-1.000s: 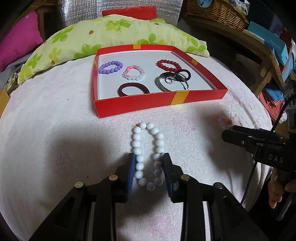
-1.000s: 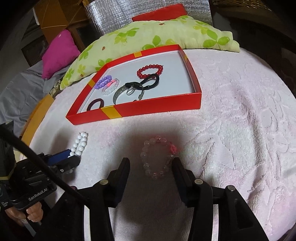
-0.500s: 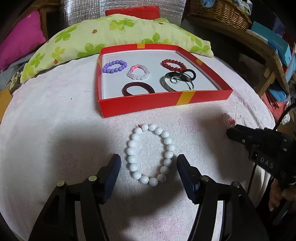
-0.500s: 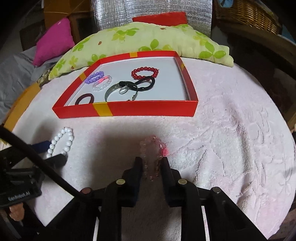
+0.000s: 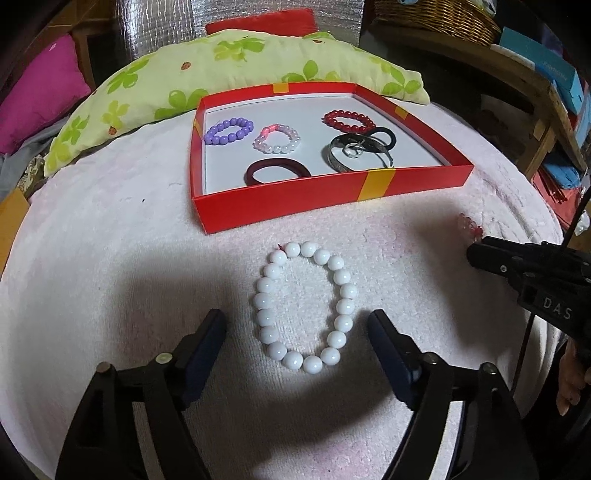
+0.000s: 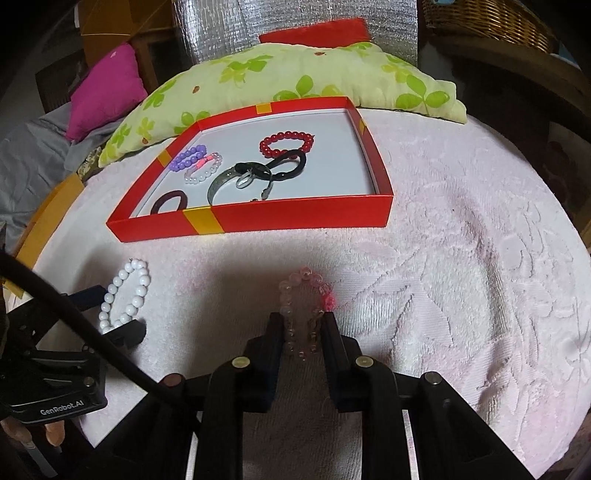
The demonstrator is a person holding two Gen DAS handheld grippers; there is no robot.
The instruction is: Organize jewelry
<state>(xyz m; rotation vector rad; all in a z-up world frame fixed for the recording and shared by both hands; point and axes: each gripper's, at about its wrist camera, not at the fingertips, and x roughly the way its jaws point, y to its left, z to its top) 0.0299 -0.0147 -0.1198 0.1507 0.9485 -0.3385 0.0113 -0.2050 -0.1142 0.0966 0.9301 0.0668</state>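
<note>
A white bead bracelet [image 5: 304,308] lies flat on the pink towel, in front of a red tray [image 5: 332,192]. My left gripper [image 5: 297,332] is open, its fingers on either side of the bracelet and apart from it. The bracelet also shows in the right wrist view [image 6: 125,295]. My right gripper [image 6: 303,323] is shut on a pale pink bead bracelet [image 6: 304,291], squeezing it into a narrow loop on the towel. The tray [image 6: 295,218] holds several bracelets and hair bands.
A green-leaf pillow [image 5: 229,77] lies behind the tray, a magenta cushion [image 5: 37,96] at the far left. Wooden shelves and a wicker basket [image 5: 436,14] stand at the right. The towel-covered round surface [image 6: 461,277] drops off at its edges.
My left gripper opened and let go of the white bracelet, which spread back into a round loop. My right gripper closed on the pale pink bracelet.
</note>
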